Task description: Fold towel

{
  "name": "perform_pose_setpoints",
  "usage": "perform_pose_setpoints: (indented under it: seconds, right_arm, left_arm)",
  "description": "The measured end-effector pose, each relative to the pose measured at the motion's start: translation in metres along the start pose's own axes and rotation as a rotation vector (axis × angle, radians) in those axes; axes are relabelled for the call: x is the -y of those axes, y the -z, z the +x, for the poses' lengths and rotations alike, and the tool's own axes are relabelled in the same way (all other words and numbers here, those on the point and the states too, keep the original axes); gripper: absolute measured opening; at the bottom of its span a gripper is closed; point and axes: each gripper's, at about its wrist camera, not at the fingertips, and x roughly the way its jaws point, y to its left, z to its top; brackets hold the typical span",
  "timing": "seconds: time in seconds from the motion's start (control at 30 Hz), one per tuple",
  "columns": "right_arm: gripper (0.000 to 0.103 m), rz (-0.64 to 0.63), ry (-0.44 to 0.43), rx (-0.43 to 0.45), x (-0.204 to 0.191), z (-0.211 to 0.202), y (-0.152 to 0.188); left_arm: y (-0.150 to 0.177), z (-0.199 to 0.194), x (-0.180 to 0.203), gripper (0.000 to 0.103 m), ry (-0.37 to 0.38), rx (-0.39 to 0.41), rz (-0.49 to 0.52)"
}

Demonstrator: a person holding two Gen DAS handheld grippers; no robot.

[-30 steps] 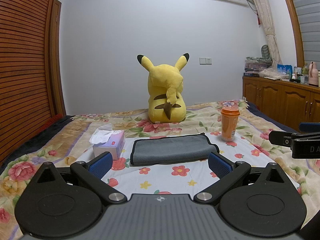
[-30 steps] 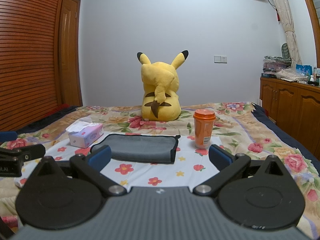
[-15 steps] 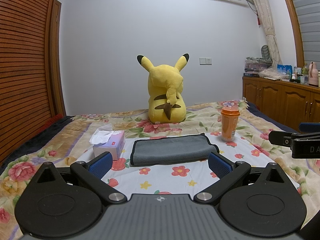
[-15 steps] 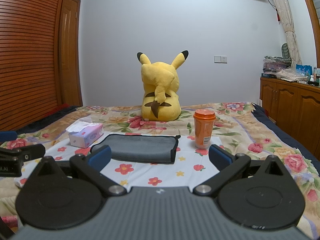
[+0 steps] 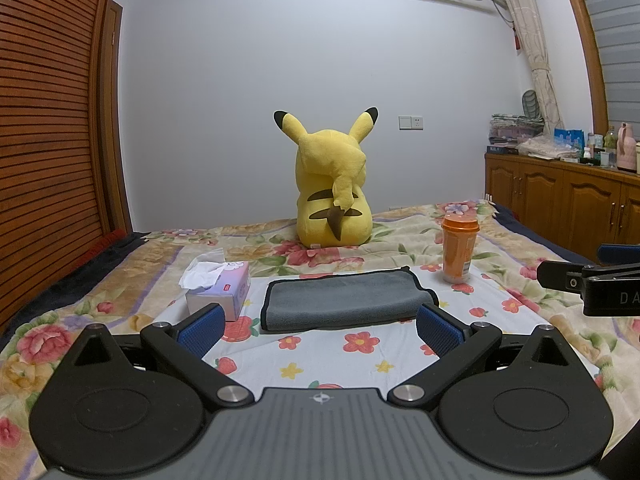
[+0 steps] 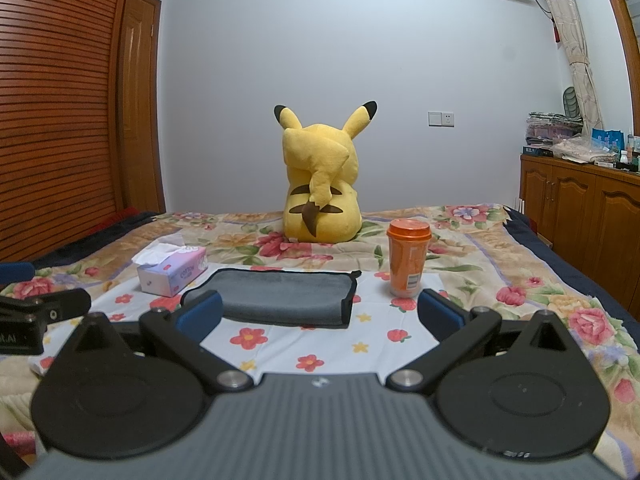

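A grey towel with a black edge (image 5: pixel 344 300) lies folded flat on a white flowered cloth (image 5: pixel 320 360) on the bed. It also shows in the right wrist view (image 6: pixel 280 296). My left gripper (image 5: pixel 320 328) is open and empty, held just short of the towel's near edge. My right gripper (image 6: pixel 320 314) is open and empty, also just short of the towel, to its right. Each gripper shows at the edge of the other's view: the right one (image 5: pixel 592 284) and the left one (image 6: pixel 36 316).
A tissue box (image 5: pixel 220 292) stands left of the towel, an orange cup (image 5: pixel 458 248) to its right. A yellow plush toy (image 5: pixel 332 188) sits behind. A wooden cabinet (image 5: pixel 568 196) runs along the right, a slatted wooden wall (image 5: pixel 48 120) on the left.
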Motion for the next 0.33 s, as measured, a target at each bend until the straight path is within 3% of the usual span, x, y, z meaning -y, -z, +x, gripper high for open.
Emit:
perform_pose_setpoints:
  seconds: [0.33]
  right_arm:
    - [0.103, 0.000, 0.000, 0.000, 0.0002, 0.0002, -0.0001]
  left_arm:
    - [0.0000, 0.0005, -0.0010, 0.103, 0.000, 0.001, 0.001]
